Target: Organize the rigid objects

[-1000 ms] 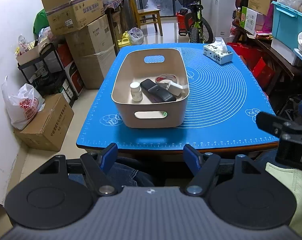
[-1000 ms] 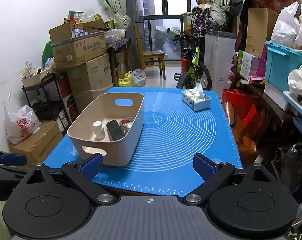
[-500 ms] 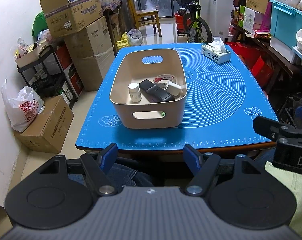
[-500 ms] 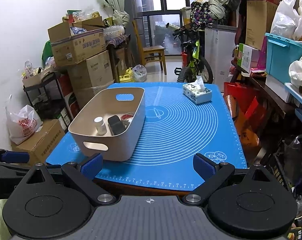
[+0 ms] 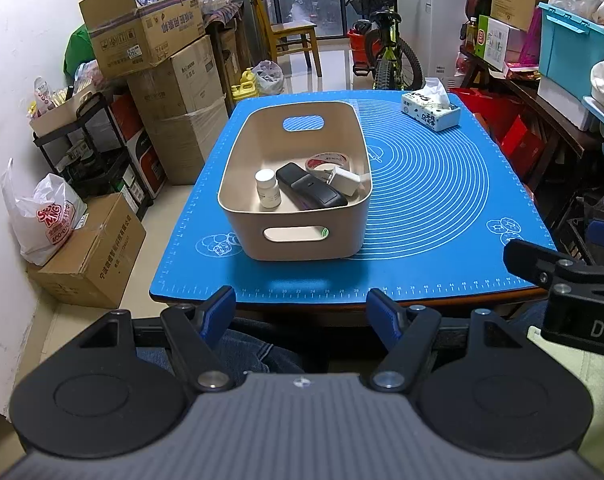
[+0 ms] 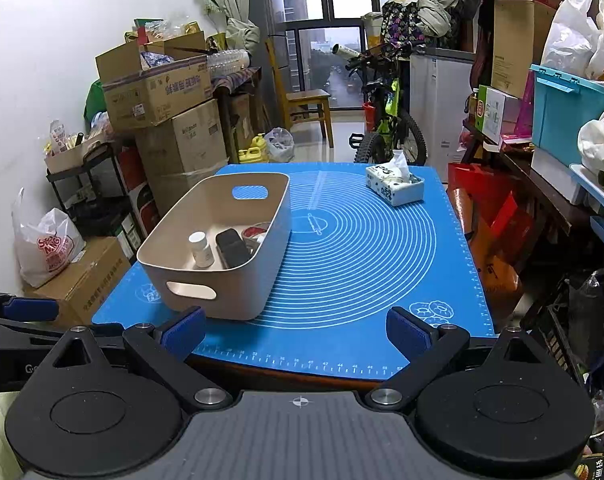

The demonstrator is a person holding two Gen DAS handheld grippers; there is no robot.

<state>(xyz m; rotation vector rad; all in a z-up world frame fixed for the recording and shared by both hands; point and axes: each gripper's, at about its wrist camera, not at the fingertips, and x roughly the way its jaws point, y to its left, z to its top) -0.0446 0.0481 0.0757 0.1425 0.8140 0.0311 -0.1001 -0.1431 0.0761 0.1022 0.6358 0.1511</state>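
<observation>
While you hold both tools short of the table's near edge, your left gripper sits at the bottom of its view with its blue-padded fingers spread apart and nothing between them. Your right gripper is the same in its own view: fingers wide, gap empty, hovering over the near edge of the blue silicone mat with white concentric rings.

Just beyond, left of centre in the left view, the beige plastic bin with cut-out handles stands on that mat. Inside it you can see a small white pill bottle standing upright at the left, a black rectangular remote-like device lying beside it, a white charger plug to the right, and a roll of tape with red print lying flat behind them.

Farther up the mat, at upper right, a white and blue tissue box rests well apart from the bin. Behind the table stand a bicycle and stacked cardboard boxes.
</observation>
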